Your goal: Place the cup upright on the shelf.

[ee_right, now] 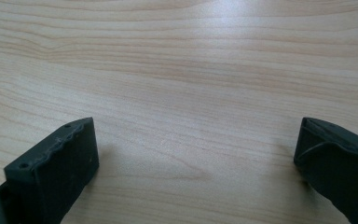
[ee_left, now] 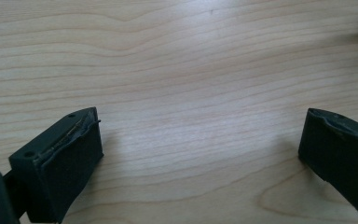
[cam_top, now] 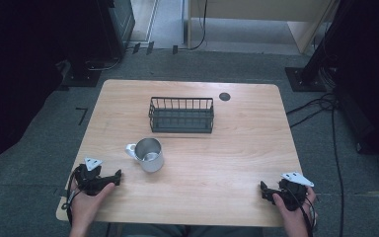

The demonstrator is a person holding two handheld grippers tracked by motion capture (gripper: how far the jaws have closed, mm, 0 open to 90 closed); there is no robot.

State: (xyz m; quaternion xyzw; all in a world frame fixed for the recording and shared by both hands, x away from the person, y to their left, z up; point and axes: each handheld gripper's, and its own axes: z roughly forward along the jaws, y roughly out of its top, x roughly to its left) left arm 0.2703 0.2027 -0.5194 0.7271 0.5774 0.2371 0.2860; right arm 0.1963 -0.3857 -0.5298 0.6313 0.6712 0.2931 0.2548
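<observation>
Wooden table [cam_top: 217,163], one mug [cam_top: 149,154], one basket [cam_top: 181,114]

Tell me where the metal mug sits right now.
In the high view, the metal mug stands upright left of the table's centre, in front of the wire basket and just beyond the left gripper.

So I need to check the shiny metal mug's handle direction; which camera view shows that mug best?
The high view: the shiny metal mug stands upright there on the wooden table, handle pointing left, in front of the black wire basket. The left gripper view catches at most a pale sliver at its right edge, too little to identify. The right gripper view faces bare wood.
</observation>
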